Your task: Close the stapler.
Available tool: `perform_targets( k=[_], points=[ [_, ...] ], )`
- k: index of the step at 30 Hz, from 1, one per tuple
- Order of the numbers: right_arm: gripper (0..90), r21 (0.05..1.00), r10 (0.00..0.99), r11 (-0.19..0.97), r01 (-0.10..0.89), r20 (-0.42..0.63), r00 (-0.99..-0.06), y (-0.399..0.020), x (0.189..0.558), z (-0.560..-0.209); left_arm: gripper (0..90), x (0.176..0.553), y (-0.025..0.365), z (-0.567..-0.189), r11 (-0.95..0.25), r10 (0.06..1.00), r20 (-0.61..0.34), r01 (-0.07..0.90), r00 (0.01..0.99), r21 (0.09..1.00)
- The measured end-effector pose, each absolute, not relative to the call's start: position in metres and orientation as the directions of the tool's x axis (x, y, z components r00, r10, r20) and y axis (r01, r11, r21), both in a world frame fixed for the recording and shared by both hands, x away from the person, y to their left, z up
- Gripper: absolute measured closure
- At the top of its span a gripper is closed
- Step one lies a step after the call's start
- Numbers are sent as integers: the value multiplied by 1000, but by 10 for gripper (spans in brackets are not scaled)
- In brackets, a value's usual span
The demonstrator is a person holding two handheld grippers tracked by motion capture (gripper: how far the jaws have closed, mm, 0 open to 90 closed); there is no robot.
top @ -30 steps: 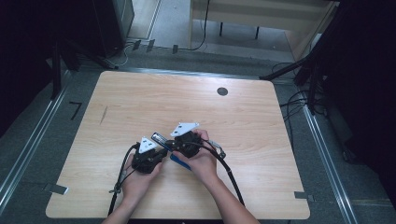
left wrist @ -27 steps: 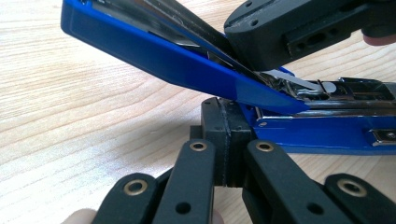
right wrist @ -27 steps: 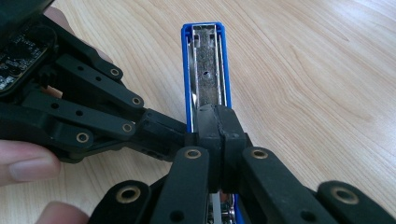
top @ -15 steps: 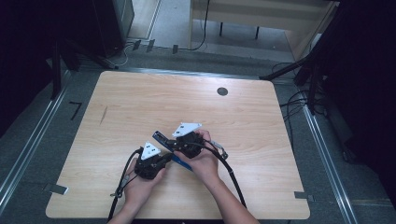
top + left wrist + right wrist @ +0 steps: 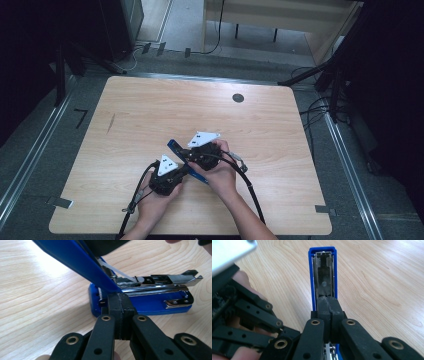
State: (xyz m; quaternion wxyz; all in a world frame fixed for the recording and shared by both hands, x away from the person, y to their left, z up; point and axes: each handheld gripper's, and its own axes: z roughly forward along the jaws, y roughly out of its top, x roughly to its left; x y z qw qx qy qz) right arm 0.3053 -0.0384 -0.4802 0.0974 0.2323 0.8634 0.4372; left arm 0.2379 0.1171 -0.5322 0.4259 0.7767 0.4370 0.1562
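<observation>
Stapler (image 5: pixel 160 302) lay hinged open on table (image 5: pixel 150 110), blue lid (image 5: pixel 322 270) raised by clamped right gripper (image 5: pixel 327 305). Left gripper (image 5: pixel 119 305) was closed at the hinge (what it pinched: unclear). Reloading or closing apparently remained.

Desk (image 5: pixel 150 115), as I see it: light wood-grain top, rounded corners, one round dark cable port (image 5: pixel 238 98) near the far edge. Lying on it: a blue stapler (image 5: pixel 150 302), opened.

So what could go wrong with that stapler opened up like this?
The stapler's lid is pinched by the right hand-held gripper at its edge alone, so it might slip and snap shut. The base rests on the table with the left hand-held gripper only at its hinge end, so it could skid or tip.
</observation>
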Motion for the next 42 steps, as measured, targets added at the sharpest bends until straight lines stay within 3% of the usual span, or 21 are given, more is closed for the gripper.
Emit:
perform_targets(
  k=[42],
  points=[
    [900, 826, 506, 467, 316, 43, -861, -76, 288, -473, 900, 236, 103, -533, -318, 779, -108, 537, 618, 781]
  ],
)
